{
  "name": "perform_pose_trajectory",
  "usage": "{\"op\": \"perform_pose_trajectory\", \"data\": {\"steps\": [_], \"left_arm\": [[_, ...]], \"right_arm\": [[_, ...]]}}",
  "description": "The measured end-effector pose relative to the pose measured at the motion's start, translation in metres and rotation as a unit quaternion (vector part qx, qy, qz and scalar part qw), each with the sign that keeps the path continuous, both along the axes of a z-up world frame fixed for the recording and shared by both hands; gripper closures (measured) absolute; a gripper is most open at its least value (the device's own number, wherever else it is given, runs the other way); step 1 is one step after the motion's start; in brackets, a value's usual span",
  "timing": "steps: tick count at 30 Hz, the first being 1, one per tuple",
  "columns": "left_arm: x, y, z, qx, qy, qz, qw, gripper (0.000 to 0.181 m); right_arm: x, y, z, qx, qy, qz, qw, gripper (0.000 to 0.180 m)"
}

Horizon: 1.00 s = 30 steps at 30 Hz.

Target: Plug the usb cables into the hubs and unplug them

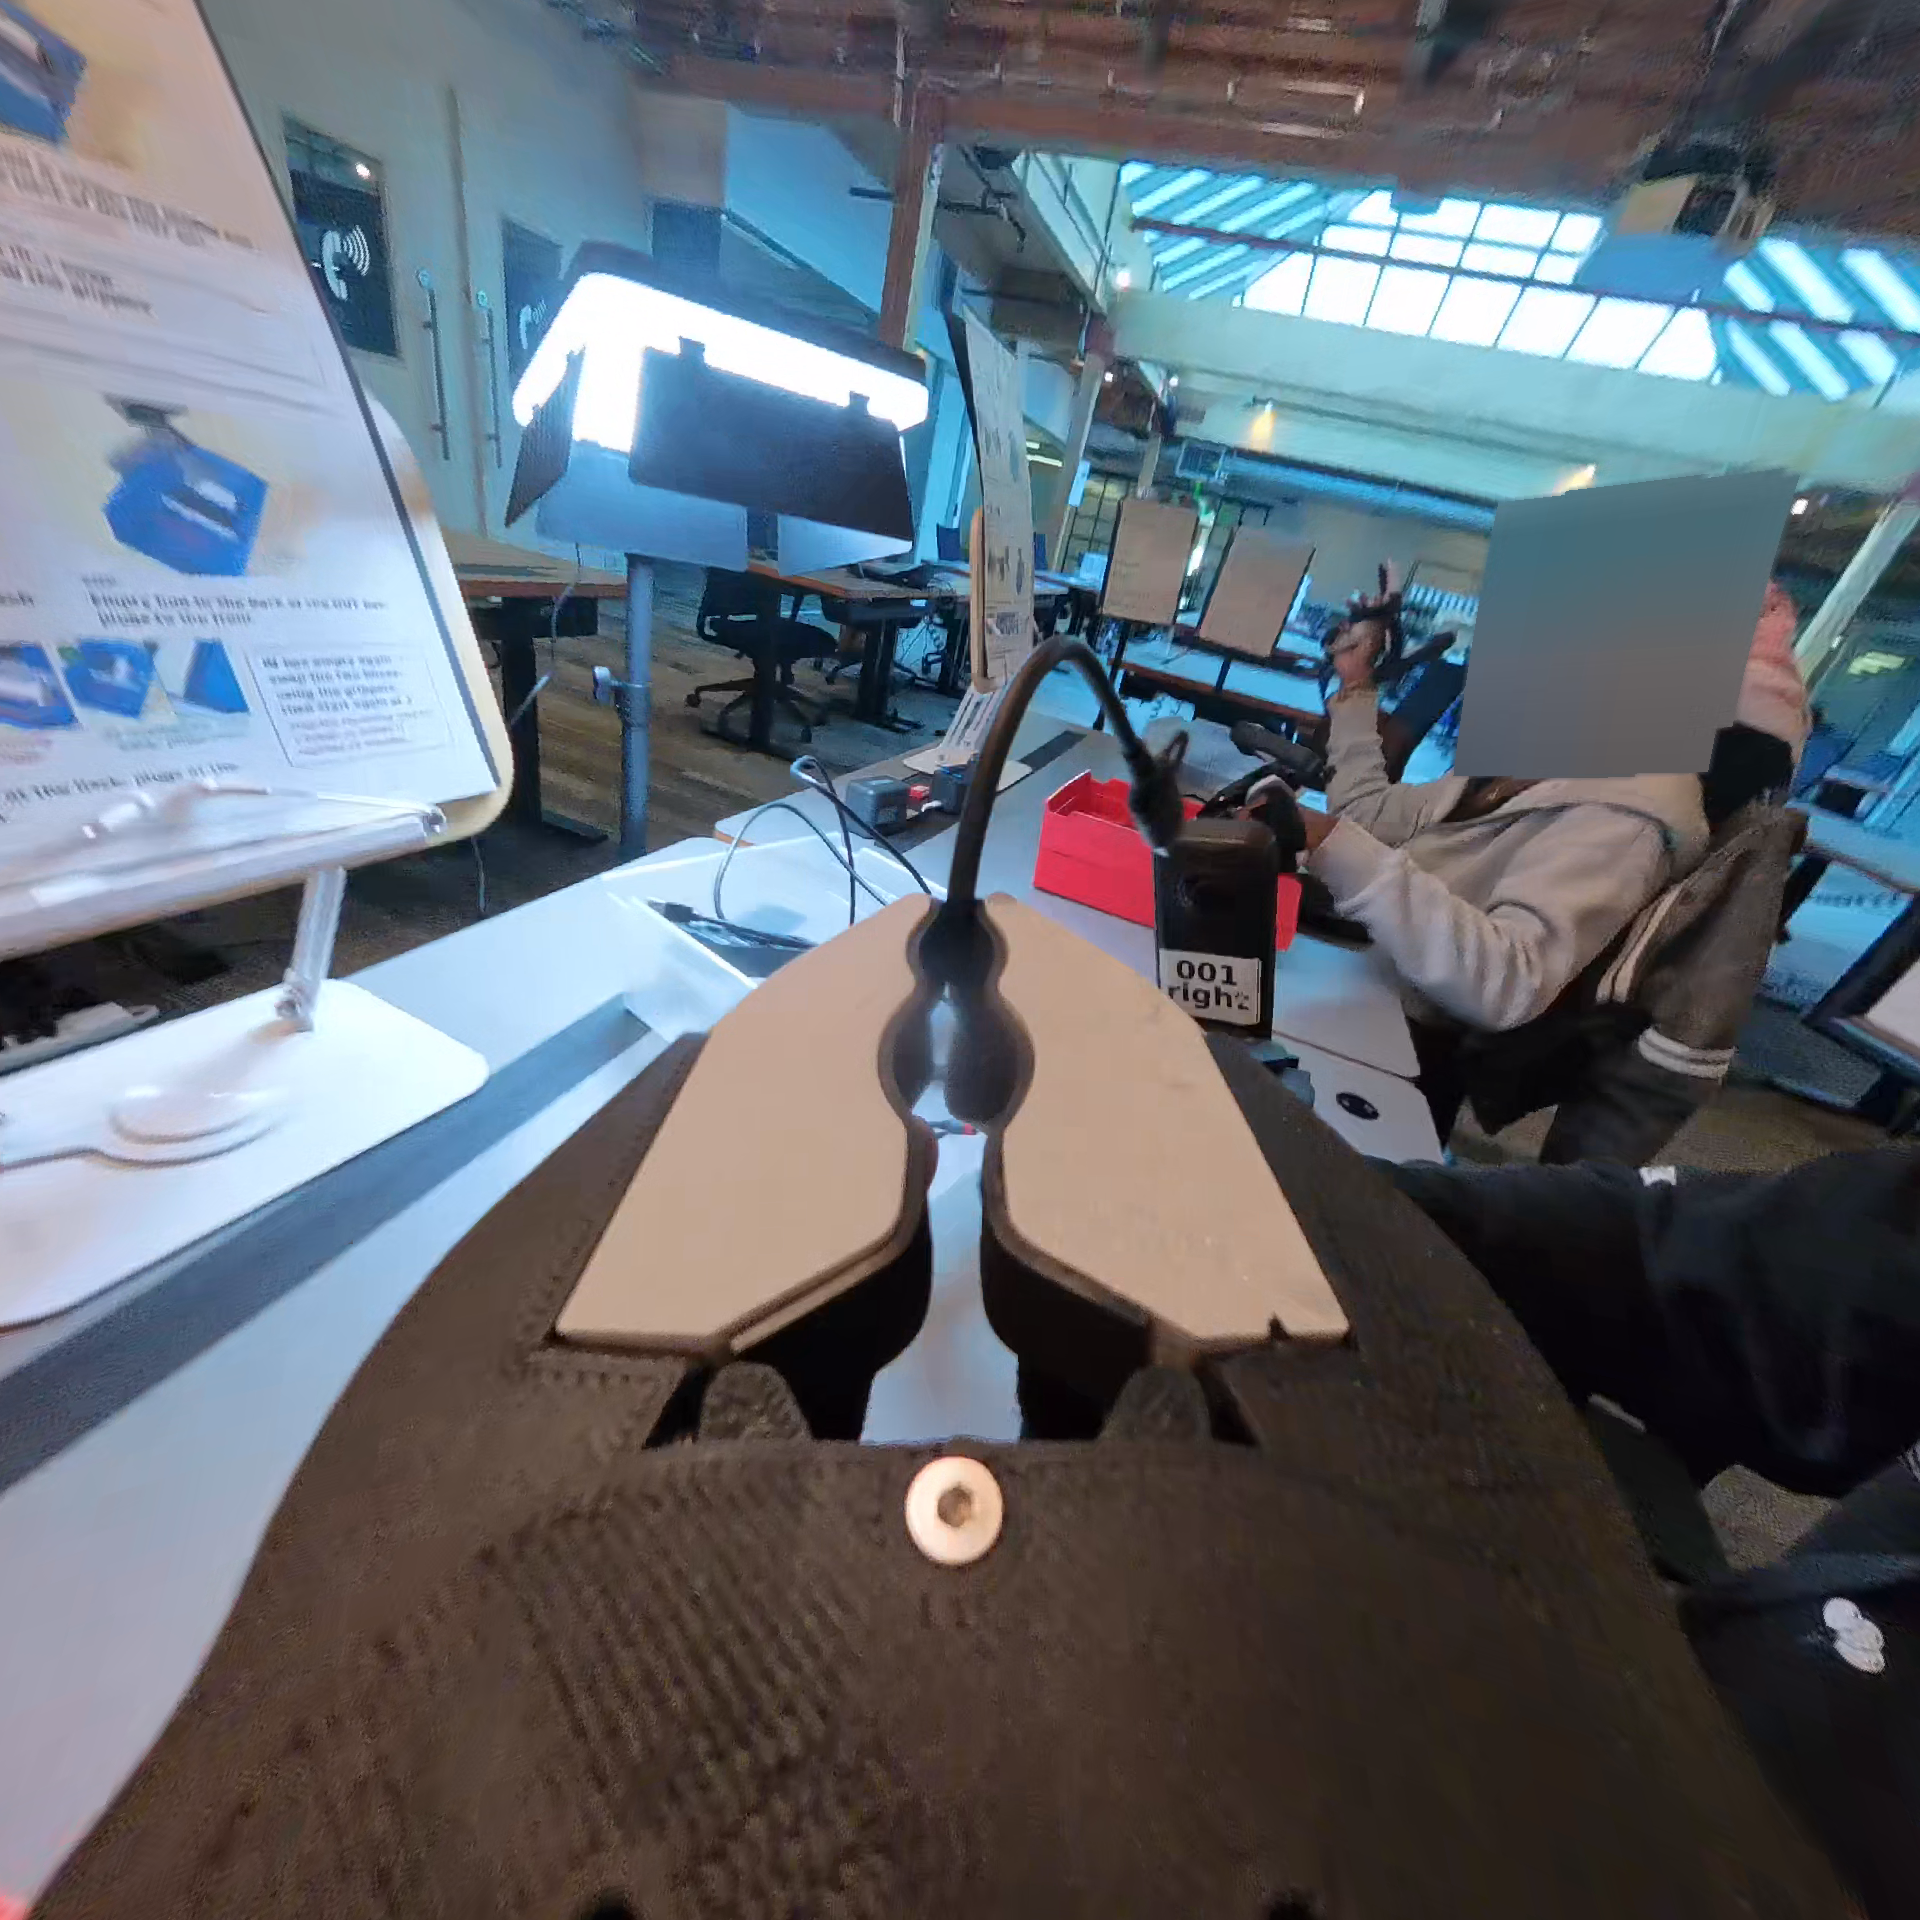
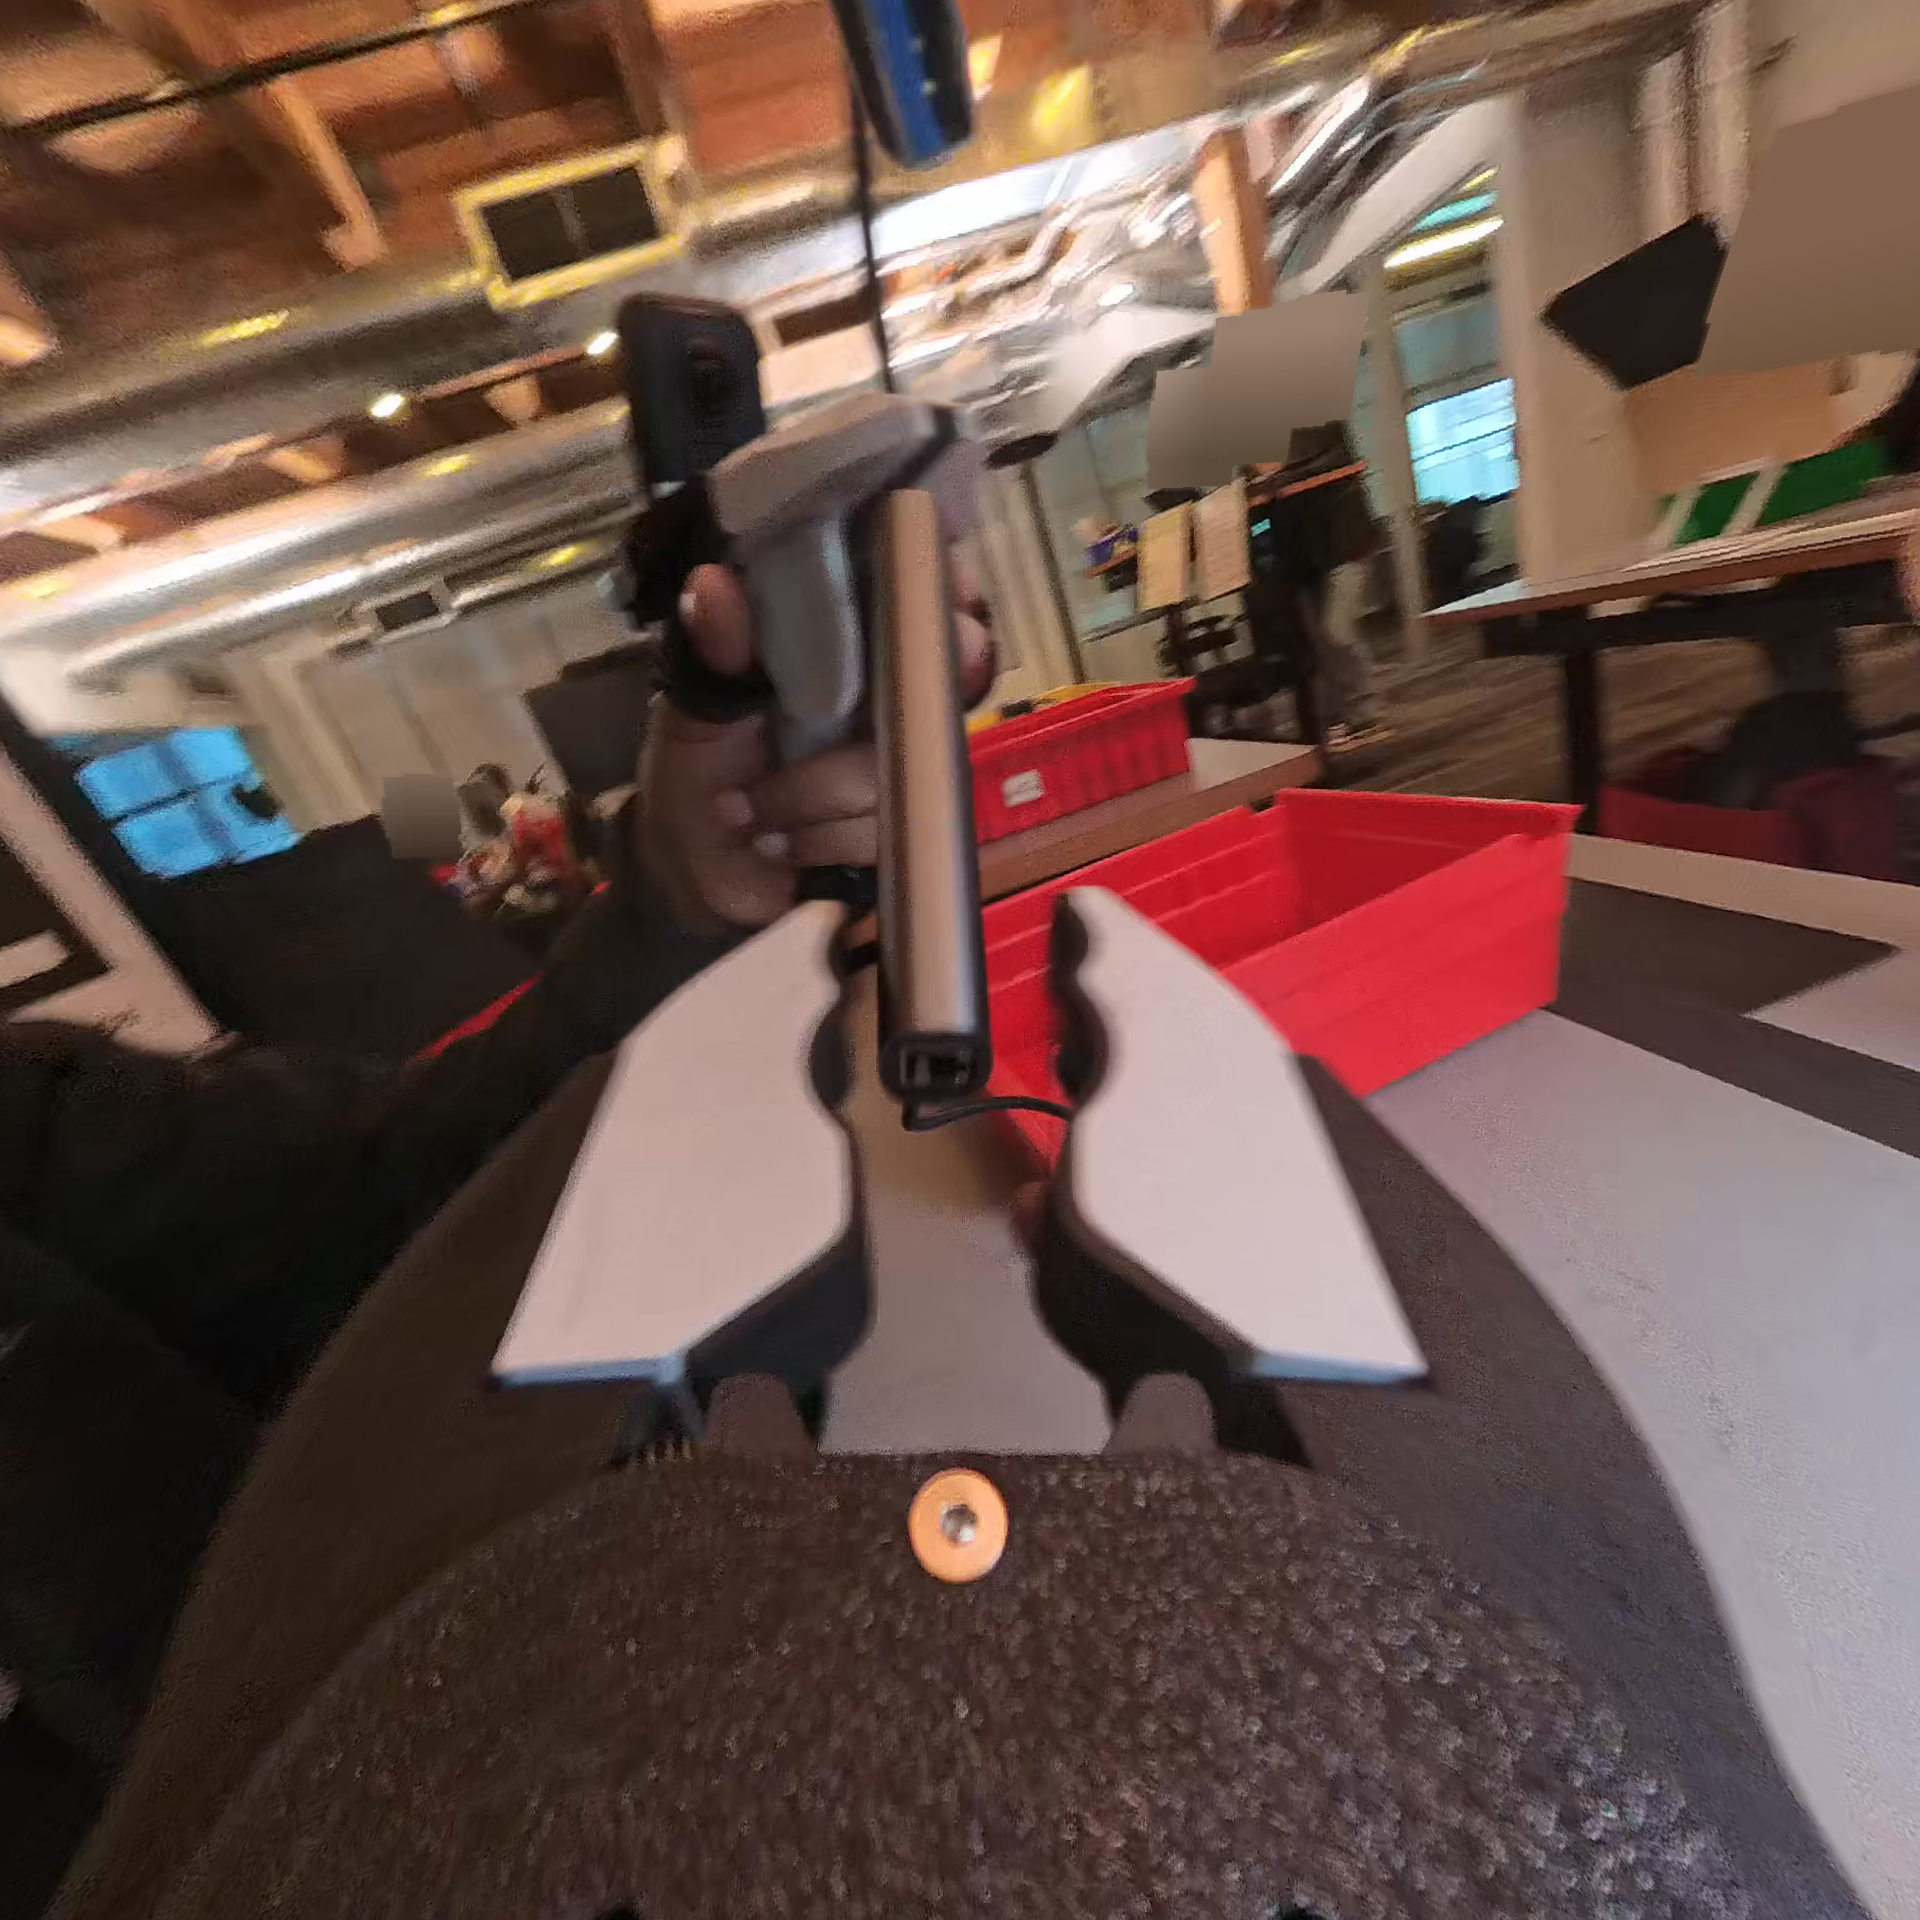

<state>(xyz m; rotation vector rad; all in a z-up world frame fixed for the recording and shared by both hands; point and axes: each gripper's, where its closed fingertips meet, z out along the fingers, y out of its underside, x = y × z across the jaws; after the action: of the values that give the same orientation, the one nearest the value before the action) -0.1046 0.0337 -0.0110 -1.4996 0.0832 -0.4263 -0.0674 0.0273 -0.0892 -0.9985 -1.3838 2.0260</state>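
Nearest the lens in the left wrist view, the left gripper (image 1: 951, 1039) has its pale jaws pressed together on the black cable (image 1: 997, 727), which rises from between the tips, arches over and ends at the right gripper's black body seen farther off, above the table (image 1: 156, 1507). Behind that cable sits a red bin (image 1: 1091, 842), with a document stand (image 1: 208, 468) far to the cable's left. In the right wrist view, the right gripper (image 2: 951, 997) stands open, jaws apart and touching nothing. Just beyond its tips, the left gripper held in a hand (image 2: 727, 790) carries the hub (image 2: 925, 779): a slim grey metal bar, nearly upright, its dark port end facing down toward the lens. A thin black lead trails from that end. The bin lies right of the hub.
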Motion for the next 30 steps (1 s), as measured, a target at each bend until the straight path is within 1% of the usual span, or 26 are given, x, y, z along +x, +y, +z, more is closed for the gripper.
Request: {"op": "perform_pose_trajectory", "data": {"steps": [1,3,4,6,7,9,11,12,14,15,16,18,19,20,22,24,25,26,27,28,30], "left_arm": [[-0.002,0.002,-0.007,0.003,-0.009,0.005,1.000,0.177],[-0.004,0.002,-0.021,-0.008,-0.003,-0.008,1.000,0.177],[-0.008,0.004,-0.028,-0.022,0.008,-0.004,1.000,0.177],[-0.018,0.006,-0.042,-0.069,0.057,0.017,0.996,0.176],[-0.023,0.003,-0.044,-0.082,0.080,0.027,0.993,0.170],[-0.035,-0.009,-0.028,-0.057,0.095,0.049,0.993,0.161],[-0.043,-0.025,-0.007,-0.021,0.094,0.068,0.993,0.159],[-0.040,-0.033,0.001,-0.013,0.110,0.070,0.991,0.159],[-0.013,-0.043,0.001,-0.021,0.184,0.040,0.982,0.161],[0.007,-0.044,-0.007,-0.038,0.227,0.009,0.973,0.161],[0.024,-0.041,-0.017,-0.056,0.269,-0.004,0.962,0.157],[0.036,-0.026,-0.027,-0.055,0.361,0.036,0.930,0.158],[0.045,-0.020,-0.035,-0.057,0.387,0.025,0.920,0.158],[0.053,-0.015,-0.046,-0.071,0.394,0.003,0.916,0.155],[0.057,-0.006,-0.080,-0.132,0.400,-0.038,0.906,0.141],[0.056,-0.002,-0.114,-0.178,0.434,-0.063,0.881,0.135],[0.056,0.000,-0.127,-0.194,0.454,-0.068,0.867,0.136],[0.054,0.003,-0.134,-0.200,0.473,-0.063,0.856,0.140],[0.053,0.006,-0.136,-0.194,0.489,-0.054,0.849,0.157],[0.057,0.008,-0.136,-0.181,0.492,-0.059,0.850,0.163],[0.062,0.011,-0.127,-0.147,0.479,-0.061,0.863,0.163]], "right_arm": [[0.004,-0.001,-0.002,0.024,0.008,0.010,1.000,0.162],[0.005,0.011,-0.005,0.090,0.008,-0.028,0.996,0.162],[0.005,0.017,-0.008,0.130,-0.010,-0.038,0.991,0.162],[0.005,0.035,-0.009,0.220,-0.039,-0.076,0.972,0.162],[0.005,0.045,-0.006,0.263,-0.049,-0.101,0.958,0.162],[0.009,0.062,-0.004,0.341,-0.089,-0.121,0.928,0.162],[0.015,0.073,-0.004,0.417,-0.125,-0.132,0.891,0.162],[0.019,0.075,-0.007,0.452,-0.148,-0.130,0.870,0.162],[0.019,0.081,-0.009,0.498,-0.182,-0.152,0.834,0.162],[0.017,0.081,-0.012,0.512,-0.196,-0.157,0.822,0.162],[0.013,0.077,-0.015,0.525,-0.201,-0.156,0.812,0.162],[0.007,0.063,-0.026,0.563,-0.186,-0.139,0.793,0.162],[0.005,0.055,-0.033,0.581,-0.179,-0.126,0.784,0.162],[0.004,0.046,-0.041,0.593,-0.174,-0.110,0.778,0.162],[0.006,0.028,-0.050,0.598,-0.160,-0.074,0.782,0.162],[0.010,0.016,-0.052,0.597,-0.145,-0.046,0.788,0.162],[0.013,0.011,-0.051,0.596,-0.137,-0.033,0.791,0.162],[0.017,0.007,-0.050,0.590,-0.130,-0.021,0.796,0.162],[0.020,0.003,-0.047,0.585,-0.122,-0.011,0.802,0.162],[0.022,0.002,-0.044,0.583,-0.111,-0.009,0.805,0.162],[0.025,0.004,-0.034,0.573,-0.085,-0.013,0.815,0.161]]}}
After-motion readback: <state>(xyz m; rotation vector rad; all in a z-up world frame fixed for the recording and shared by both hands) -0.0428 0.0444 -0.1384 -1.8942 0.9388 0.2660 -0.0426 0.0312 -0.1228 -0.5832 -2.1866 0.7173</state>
